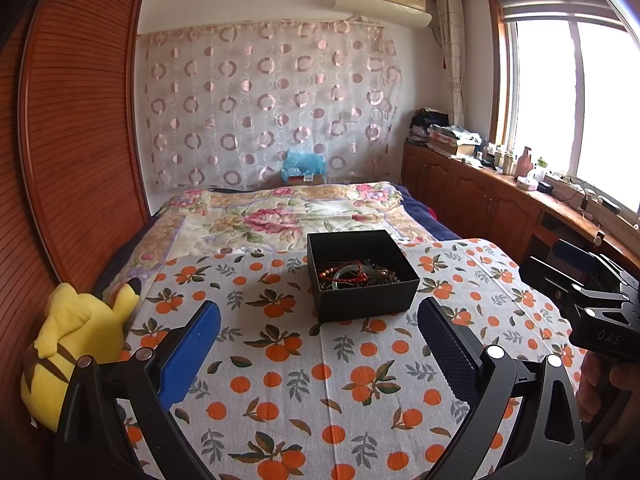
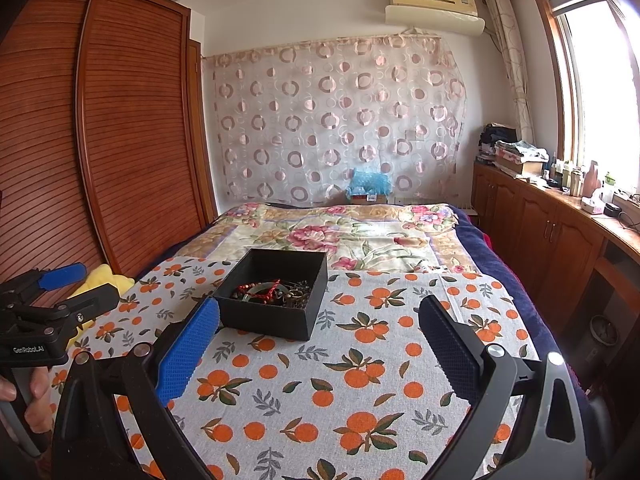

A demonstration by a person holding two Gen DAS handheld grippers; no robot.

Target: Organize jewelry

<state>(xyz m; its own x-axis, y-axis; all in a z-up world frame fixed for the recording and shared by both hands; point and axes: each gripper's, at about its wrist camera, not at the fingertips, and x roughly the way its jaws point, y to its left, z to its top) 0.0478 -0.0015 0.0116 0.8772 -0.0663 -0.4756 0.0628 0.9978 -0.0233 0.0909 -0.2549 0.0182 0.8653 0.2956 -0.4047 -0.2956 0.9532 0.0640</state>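
Note:
A black open box (image 1: pixel 362 298) stands on the orange-print cloth (image 1: pixel 300 380) on the bed. Inside it lies a tangle of jewelry (image 1: pixel 356 274): a green bangle, a red cord bracelet and dark beads. My left gripper (image 1: pixel 320 316) is open and empty, just in front of the box. The box also shows in the right wrist view (image 2: pixel 272 316) with the jewelry (image 2: pixel 274 292) in it. My right gripper (image 2: pixel 318 316) is open and empty, with the box ahead to its left. Each gripper shows at the edge of the other's view.
A yellow plush toy (image 1: pixel 76 344) sits at the bed's left edge by the wooden wardrobe (image 1: pixel 72 140). A floral quilt (image 1: pixel 280 212) covers the far bed. Wooden cabinets (image 2: pixel 540 232) with clutter run along the right under the window.

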